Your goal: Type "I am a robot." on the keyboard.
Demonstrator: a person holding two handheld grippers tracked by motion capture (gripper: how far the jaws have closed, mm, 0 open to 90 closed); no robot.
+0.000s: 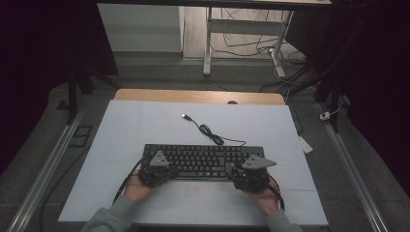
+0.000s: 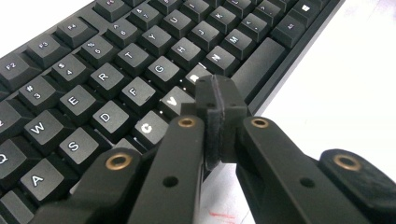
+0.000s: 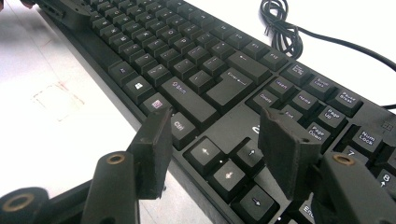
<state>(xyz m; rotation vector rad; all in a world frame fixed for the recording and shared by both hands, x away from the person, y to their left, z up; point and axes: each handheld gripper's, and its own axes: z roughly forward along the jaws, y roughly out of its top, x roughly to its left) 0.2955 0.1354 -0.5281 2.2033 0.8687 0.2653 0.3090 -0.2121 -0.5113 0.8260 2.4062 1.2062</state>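
Keyboard (image 1: 203, 159): rigid, light, slick plastic.
Best gripped at short ends; left tool (image 2: 215, 95) closed over keys, right tool (image 3: 224, 140) apart.

The white table top (image 1: 145, 130) takes up the middle of the room, with a strip of bare wood (image 1: 198, 95) showing along its far edge and a small dark notch (image 1: 232, 102) in that strip. A faint reddish mark (image 2: 219, 215) sits on the white surface near the front. Beyond it stands a pale desk frame (image 1: 208, 43) with loose cables (image 1: 251, 46) tangled on the floor beneath — more wires trail off to the right. Metal rails (image 1: 53, 159) run along both sides of the table, and a small white plug (image 1: 325, 115) lies by the right one.
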